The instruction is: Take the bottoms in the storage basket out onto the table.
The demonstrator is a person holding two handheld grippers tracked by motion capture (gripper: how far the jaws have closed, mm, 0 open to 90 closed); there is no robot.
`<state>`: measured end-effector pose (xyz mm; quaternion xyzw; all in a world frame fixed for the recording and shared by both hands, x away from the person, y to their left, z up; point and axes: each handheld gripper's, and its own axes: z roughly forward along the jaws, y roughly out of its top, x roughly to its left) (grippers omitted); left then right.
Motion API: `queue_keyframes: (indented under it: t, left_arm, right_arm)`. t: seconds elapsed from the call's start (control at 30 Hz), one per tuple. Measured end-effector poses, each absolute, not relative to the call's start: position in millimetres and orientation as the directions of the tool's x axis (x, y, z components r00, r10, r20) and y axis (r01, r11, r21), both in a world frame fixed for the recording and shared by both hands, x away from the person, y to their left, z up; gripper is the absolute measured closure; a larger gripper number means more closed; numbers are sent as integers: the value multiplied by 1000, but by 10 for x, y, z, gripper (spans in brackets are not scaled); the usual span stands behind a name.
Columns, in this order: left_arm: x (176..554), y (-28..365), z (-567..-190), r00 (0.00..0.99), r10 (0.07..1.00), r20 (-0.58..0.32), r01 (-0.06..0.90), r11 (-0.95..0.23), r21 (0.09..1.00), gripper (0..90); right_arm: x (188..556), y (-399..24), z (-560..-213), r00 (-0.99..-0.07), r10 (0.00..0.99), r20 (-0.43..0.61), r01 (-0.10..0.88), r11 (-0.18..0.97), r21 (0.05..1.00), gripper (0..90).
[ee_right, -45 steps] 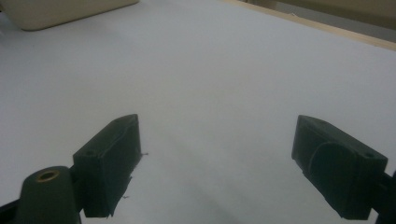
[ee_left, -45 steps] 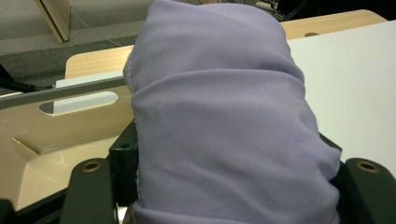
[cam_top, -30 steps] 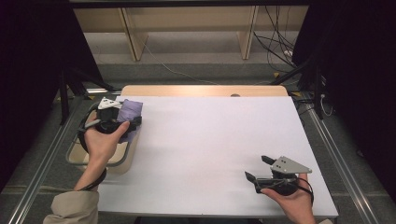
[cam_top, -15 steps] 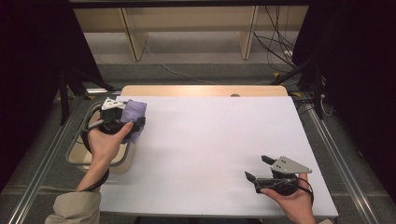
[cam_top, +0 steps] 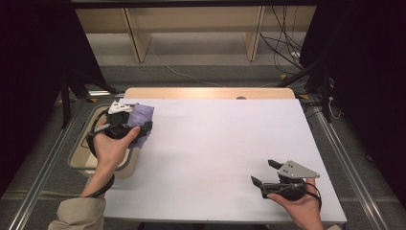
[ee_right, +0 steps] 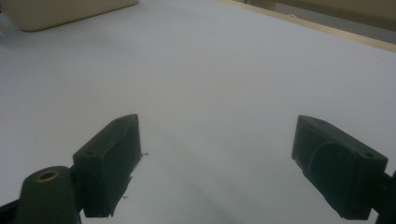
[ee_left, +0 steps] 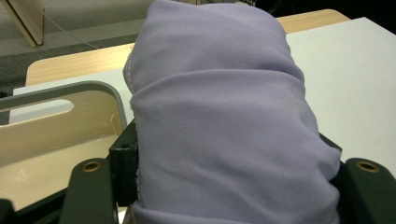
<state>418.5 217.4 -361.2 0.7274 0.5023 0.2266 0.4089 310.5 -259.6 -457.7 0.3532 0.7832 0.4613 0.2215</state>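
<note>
A bundled lilac cloth [cam_top: 142,116] is gripped in my left gripper [cam_top: 139,126], which hovers at the table's left edge, over the rim of a beige tub [cam_top: 79,154]. In the left gripper view the cloth [ee_left: 224,116] bulges up between the two black jaws, which press on its sides, and hides the space between them. My right gripper [cam_top: 262,171] rests low near the front right of the white table [cam_top: 220,139]. Its jaws stand wide apart in the right gripper view, with nothing between them but bare tabletop [ee_right: 215,84].
The beige tub [ee_left: 56,126] has a grey rim and a handle slot and sits just off the table's left side. A wooden strip [cam_top: 206,93] runs along the table's far edge. Cables and dark stands lie on the floor beyond.
My left gripper has shifted slightly to the right and away with the cloth, from over the tub toward the table. The right gripper has stayed put.
</note>
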Motion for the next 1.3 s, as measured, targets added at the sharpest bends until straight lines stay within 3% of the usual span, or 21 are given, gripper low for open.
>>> queue_keyframes:
  t: [1.3]
  left_arm:
    - [4148,1848,-3704,464,884,-60,546,-232,805,330]
  right_arm:
    - [3107,-2598,-4573,-649,760,-22,347,322,881,163]
